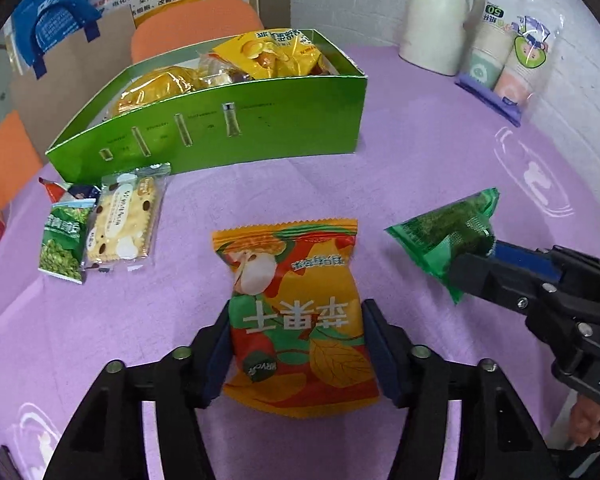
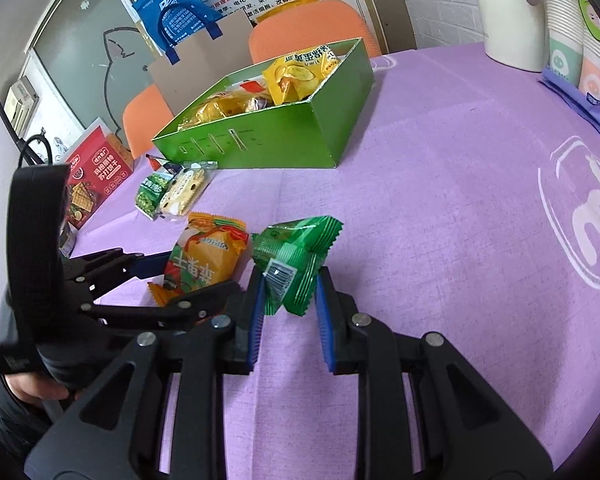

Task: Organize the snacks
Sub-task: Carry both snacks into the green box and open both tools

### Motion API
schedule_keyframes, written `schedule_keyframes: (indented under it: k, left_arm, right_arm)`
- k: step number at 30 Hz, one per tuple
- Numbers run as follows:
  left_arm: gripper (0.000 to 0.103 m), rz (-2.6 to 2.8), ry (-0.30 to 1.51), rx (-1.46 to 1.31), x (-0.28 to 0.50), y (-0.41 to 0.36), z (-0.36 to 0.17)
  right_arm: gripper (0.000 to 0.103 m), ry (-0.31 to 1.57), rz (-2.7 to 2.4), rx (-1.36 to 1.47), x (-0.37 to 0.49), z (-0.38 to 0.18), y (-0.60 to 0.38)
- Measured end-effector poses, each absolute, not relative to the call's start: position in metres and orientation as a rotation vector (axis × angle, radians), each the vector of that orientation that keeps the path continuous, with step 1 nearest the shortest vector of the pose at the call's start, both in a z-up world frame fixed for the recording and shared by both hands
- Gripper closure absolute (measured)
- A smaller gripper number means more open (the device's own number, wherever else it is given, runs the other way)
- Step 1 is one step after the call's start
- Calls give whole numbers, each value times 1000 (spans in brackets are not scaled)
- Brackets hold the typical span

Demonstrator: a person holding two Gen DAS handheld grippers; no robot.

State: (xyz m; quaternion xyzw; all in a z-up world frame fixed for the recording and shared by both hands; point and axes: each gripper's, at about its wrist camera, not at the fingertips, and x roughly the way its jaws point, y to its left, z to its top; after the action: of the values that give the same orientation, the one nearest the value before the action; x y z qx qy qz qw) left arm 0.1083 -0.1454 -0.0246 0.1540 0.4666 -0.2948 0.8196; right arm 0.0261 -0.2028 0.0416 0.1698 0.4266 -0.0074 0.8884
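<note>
We see a purple table (image 1: 420, 168) carrying a green box (image 1: 260, 128) already part-filled with yellow snacks. Near its left end lie a cracker pack (image 1: 122, 224) and a pea packet (image 1: 62, 246), touching. Our left tool (image 1: 296, 344) clamps an orange pouch (image 1: 300, 312). To its right, our right tool (image 2: 288, 296) pinches a green packet (image 2: 296, 264).

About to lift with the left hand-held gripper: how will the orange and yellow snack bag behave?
The orange and yellow snack bag looks puffed with air, so probably light and squashy under the left hand-held gripper. Its glossy film may slip between the pads. Gripped at its lower half, the top will likely stay up rather than flop.
</note>
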Motion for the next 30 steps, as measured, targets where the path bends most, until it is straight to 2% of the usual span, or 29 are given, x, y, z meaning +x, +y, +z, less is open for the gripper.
schedule_keyframes:
  k: [7,14,20,30]
  left_arm:
    - [54,-635,1035,196,112,-126,-18]
    - [54,-675,924,60,120,-88,51]
    - [54,-585,823,-33,171,-67,96]
    - [54,-480,813,-113,274,-64,94]
  right_arm:
    - [77,868,-7,354,19,47,-204]
    - [77,800,42,347,27,71,-199]
    - [77,714,56,288,57,100,-192]
    - [77,679,-13,255,132,102,-206]
